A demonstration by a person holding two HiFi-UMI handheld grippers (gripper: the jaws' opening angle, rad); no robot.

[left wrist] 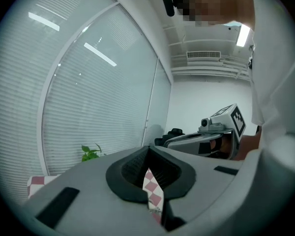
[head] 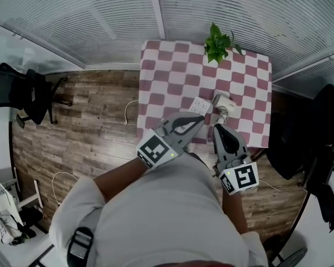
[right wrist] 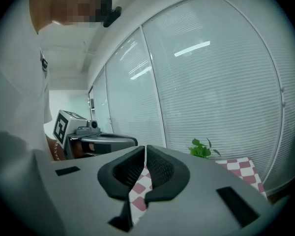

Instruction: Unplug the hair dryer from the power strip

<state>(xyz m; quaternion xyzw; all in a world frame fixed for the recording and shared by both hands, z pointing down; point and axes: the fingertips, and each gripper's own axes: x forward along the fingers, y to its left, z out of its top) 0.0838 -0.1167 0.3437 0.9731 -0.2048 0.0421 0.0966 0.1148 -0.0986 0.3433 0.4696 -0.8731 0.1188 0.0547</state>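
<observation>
On the red-and-white checked table lie a white power strip and, just to its right, a white hair dryer. Both grippers are held above the table's near edge, short of these objects and touching neither. My left gripper is shut with nothing between its pads; only the checked cloth shows below them. My right gripper is likewise shut and holds nothing. Whether the plug sits in the strip cannot be made out.
A small green plant stands at the table's far edge against the window blinds. Black office chairs stand at the left and right. A white cable lies on the wooden floor left of the table.
</observation>
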